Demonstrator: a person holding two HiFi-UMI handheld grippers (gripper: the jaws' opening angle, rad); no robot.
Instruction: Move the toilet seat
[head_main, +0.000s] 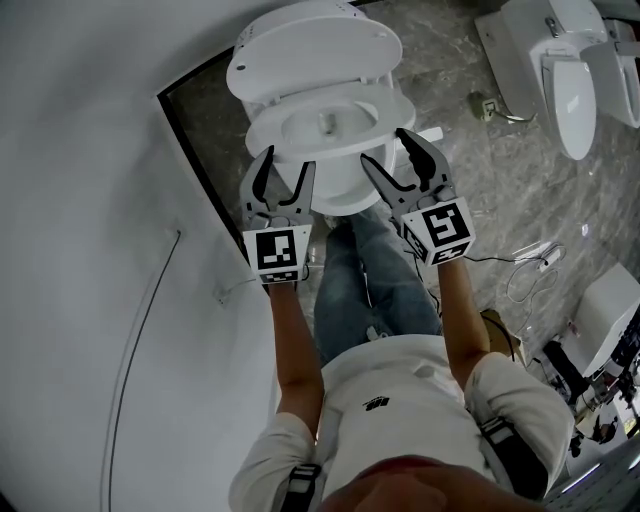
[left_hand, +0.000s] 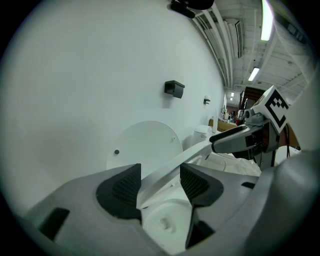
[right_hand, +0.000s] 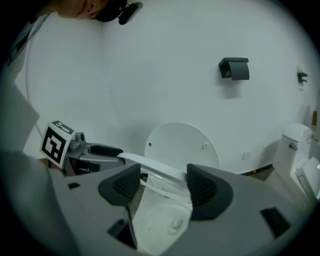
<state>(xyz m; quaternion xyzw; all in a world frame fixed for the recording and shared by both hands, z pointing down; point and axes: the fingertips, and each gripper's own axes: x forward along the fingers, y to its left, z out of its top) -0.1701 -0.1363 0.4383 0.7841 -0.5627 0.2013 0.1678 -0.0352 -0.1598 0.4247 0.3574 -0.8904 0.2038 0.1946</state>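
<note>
A white toilet stands against the wall with its round lid (head_main: 315, 45) tipped up. The white toilet seat (head_main: 320, 135) hangs a little above the bowl (head_main: 340, 190). My left gripper (head_main: 290, 160) holds the seat's front left rim and my right gripper (head_main: 384, 146) its front right rim. In the left gripper view the seat (left_hand: 170, 167) runs slanting between the black pads (left_hand: 122, 187), jaws wide and closed on it. In the right gripper view the seat (right_hand: 155, 170) likewise crosses between the pads (right_hand: 202, 187).
A white wall (head_main: 90, 200) runs close along the left. A second toilet (head_main: 575, 80) stands at the top right. Cables (head_main: 530, 265) lie on the marble floor. A black paper holder (right_hand: 234, 68) is fixed to the wall. The person's legs (head_main: 375, 280) stand before the bowl.
</note>
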